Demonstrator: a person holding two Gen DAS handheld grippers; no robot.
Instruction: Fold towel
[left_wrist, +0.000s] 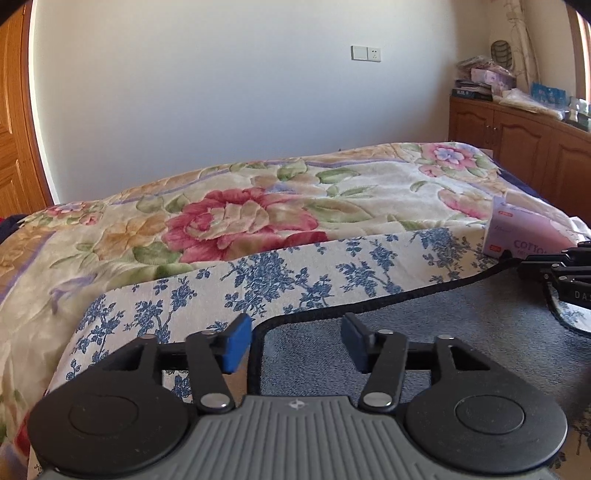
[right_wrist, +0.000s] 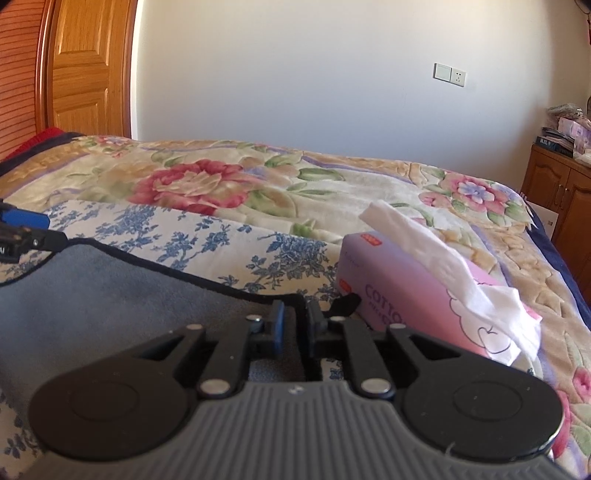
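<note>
Left tongs (left_wrist: 295, 341) stand spread, their blue pads well apart, straddling the black-trimmed corner of the grey-blue towel (left_wrist: 461, 354); one pad hangs over the blue-flowered cloth (left_wrist: 295, 269), the other over the towel. Right tongs (right_wrist: 295, 328) are drawn nearly together at the towel's (right_wrist: 110, 302) other far corner, the black hem passing between the pads; whether they actually pinch it I cannot tell. Only the right wrist view shows the whole pink tissue box (right_wrist: 413, 299) with white tissue spilling from its top, just beside the right tongs, and the wooden door (right_wrist: 81, 66). Only the left wrist view shows the long wooden cabinet (left_wrist: 517, 147) with clutter on top. The towel lies flat on the flowered cloth at the bed's near edge, plush, unfolded, its hem running between both tongs, with the rose-patterned blanket (left_wrist: 258, 210) beyond.
</note>
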